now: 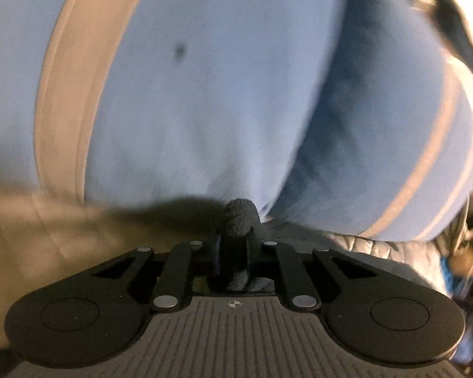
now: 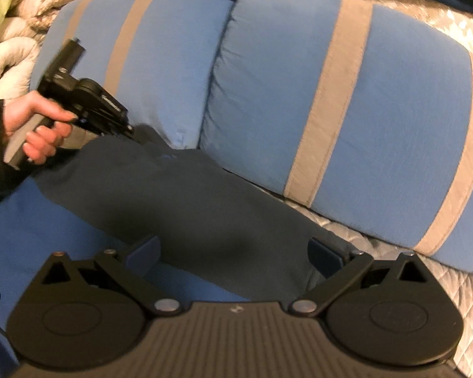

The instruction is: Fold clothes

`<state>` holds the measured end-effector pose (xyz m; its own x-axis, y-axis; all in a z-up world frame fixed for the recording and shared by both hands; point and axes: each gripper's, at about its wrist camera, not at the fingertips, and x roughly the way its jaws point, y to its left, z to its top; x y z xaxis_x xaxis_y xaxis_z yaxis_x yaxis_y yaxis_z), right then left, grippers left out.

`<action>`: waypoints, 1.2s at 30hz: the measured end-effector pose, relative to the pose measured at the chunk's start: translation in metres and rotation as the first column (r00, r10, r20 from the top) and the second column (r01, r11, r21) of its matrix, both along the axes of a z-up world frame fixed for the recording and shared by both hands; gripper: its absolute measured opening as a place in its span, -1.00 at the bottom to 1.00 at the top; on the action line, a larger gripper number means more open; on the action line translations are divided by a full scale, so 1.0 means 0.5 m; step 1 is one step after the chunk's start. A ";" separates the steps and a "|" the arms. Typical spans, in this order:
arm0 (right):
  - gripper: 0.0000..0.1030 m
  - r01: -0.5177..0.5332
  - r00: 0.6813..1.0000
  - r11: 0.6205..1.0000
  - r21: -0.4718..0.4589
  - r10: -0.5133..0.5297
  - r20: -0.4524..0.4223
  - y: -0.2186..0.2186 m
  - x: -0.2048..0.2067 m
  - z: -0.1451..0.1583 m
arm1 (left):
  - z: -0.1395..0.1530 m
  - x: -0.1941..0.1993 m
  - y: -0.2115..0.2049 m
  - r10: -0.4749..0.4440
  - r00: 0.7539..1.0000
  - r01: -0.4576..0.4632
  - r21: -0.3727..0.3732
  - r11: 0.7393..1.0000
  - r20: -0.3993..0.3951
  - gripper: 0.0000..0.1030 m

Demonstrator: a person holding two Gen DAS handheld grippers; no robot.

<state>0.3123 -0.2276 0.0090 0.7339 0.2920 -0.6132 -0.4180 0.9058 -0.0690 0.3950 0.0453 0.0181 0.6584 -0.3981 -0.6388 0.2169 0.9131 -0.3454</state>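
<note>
On my left wrist view, the left gripper (image 1: 238,220) has its jaws pinched together on a dark fabric fold (image 1: 239,217) just past 6 o'clock from centre. A light blue pillow (image 1: 205,94) with a tan stripe fills the frame behind it, blurred, and a second blue pillow (image 1: 378,141) sits at 3 o'clock.

On my right wrist view, the right gripper (image 2: 236,252) stands wide open, its fingers either side of the dark garment (image 2: 189,204) without pressing it. That garment runs from 6 o'clock up toward 10 o'clock across a blue sheet (image 2: 31,220). At 9 o'clock a hand (image 2: 37,126) holds the left gripper (image 2: 135,135), tip down at the garment's far end. Two striped pillows (image 2: 378,110) lie from 12 to 3 o'clock.
</note>
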 end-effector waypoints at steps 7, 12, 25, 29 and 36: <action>1.00 0.001 1.000 0.999 0.043 0.000 -0.029 -0.025 -0.011 0.035 | 0.110 -0.188 -0.110 -0.277 0.905 0.176 0.312 0.934 0.321 -0.74; 1.00 0.034 0.999 0.996 0.081 -0.032 -0.026 -0.056 -0.023 0.066 | 0.100 -0.332 -0.179 -0.537 0.751 0.234 0.607 0.759 0.383 -0.74; 1.00 0.046 0.998 0.994 0.097 -0.042 -0.048 -0.025 -0.058 0.072 | -0.114 -0.522 -0.206 -0.822 0.557 0.276 0.908 0.314 0.115 -0.75; 1.00 0.029 0.998 0.993 0.113 -0.022 -0.062 0.022 -0.038 0.074 | -0.145 -0.532 -0.192 -0.830 0.555 0.288 0.922 0.260 0.061 -0.75; 0.81 0.062 0.984 0.997 0.051 -0.052 -0.171 0.122 0.056 0.051 | -0.164 -0.533 -0.174 -0.826 0.559 0.275 0.923 0.268 0.073 -0.74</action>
